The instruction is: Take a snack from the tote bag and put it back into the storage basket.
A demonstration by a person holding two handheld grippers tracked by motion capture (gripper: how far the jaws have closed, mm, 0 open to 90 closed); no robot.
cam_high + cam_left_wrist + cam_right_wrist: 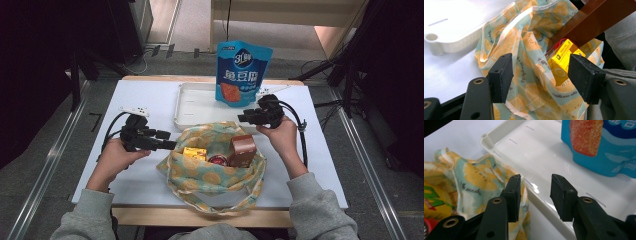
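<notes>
A cloth bag (210,176) printed with orange slices lies open at the table's front middle. Inside it stand a yellow box (195,153), a red can (218,160) and a brown carton (243,150). My left gripper (170,145) is at the bag's left rim. In the left gripper view its jaws (540,77) stand apart around bunched bag cloth (506,42), with the yellow box (561,60) and the brown carton (594,22) just beyond. My right gripper (243,118) hovers over the bag's back right rim, open (535,195) with nothing between its pads.
A white tray (192,107) sits behind the bag, and a blue snack pouch (242,72) stands upright at its far side. The right gripper view has the tray's near edge (541,202) under the jaws and the pouch (599,145) close ahead. The white tabletop (140,95) surrounds them.
</notes>
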